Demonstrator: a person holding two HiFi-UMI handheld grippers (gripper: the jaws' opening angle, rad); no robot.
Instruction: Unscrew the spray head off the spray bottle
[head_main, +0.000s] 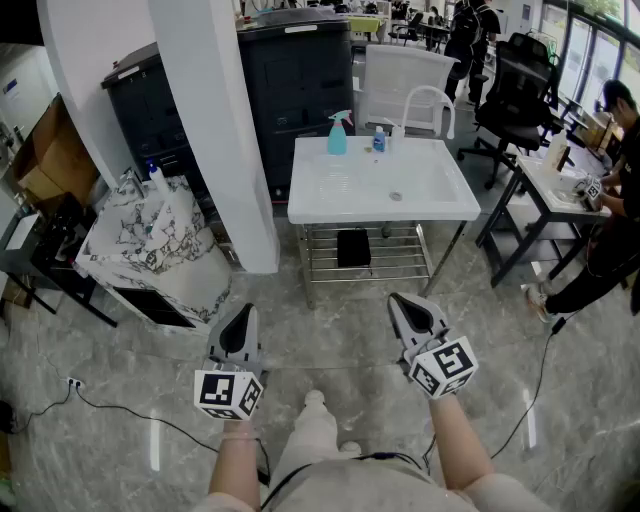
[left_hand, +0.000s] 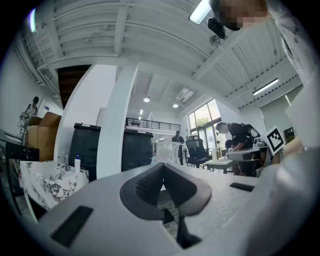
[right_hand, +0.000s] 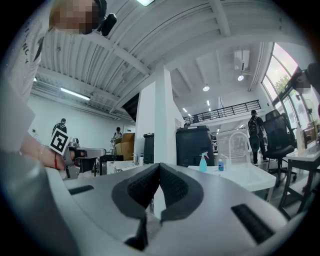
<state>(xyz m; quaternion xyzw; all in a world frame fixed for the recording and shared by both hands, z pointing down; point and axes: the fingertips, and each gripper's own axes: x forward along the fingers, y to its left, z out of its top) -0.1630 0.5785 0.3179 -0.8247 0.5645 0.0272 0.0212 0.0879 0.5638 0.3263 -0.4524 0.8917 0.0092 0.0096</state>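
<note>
A teal spray bottle (head_main: 338, 135) with a pale spray head stands upright at the back of a white sink table (head_main: 440, 205), next to a small blue bottle (head_main: 379, 141). Both grippers hang low over the floor, well short of the table. My left gripper (head_main: 243, 312) is shut and holds nothing. My right gripper (head_main: 398, 300) is also shut and holds nothing. The left gripper view shows the left gripper (left_hand: 162, 167) with its pads pressed together. In the right gripper view, the right gripper (right_hand: 159, 167) points toward the table, with the spray bottle (right_hand: 203, 163) far off to the right.
A white pillar (head_main: 225, 130) stands left of the table, with black cabinets (head_main: 300, 80) behind it. A marble-patterned unit (head_main: 150, 250) sits at the left. A white chair (head_main: 405, 90), office chairs (head_main: 520, 90) and a desk (head_main: 545, 185) with a person are at the right. Cables (head_main: 120, 410) cross the floor.
</note>
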